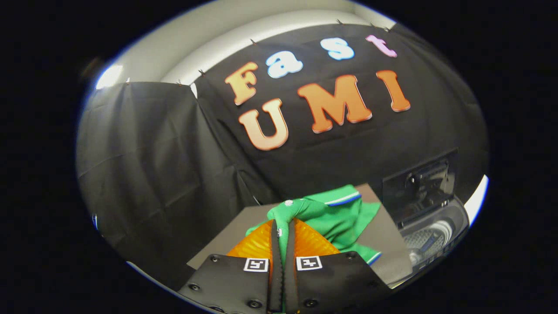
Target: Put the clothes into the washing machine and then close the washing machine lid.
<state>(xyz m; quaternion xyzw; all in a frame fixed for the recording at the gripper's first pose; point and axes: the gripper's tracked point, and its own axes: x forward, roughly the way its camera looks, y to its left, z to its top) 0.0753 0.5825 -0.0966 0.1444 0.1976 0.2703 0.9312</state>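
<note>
A green shirt (335, 216) with a striped collar and white buttons lies bunched on a grey table (379, 237). My gripper (283, 226) is shut on a fold of the shirt, and a strip of green cloth runs down between the two fingers. The pinched fold rises off the table just ahead of the fingertips. To the right of the table stands the washing machine (436, 240) with its drum open to view. Its dark lid (420, 183) stands raised behind the opening.
Black cloth walls close off the booth behind and to the left of the table. A pale wall and ceiling show above the cloth. The table's front edge lies close under the fingers.
</note>
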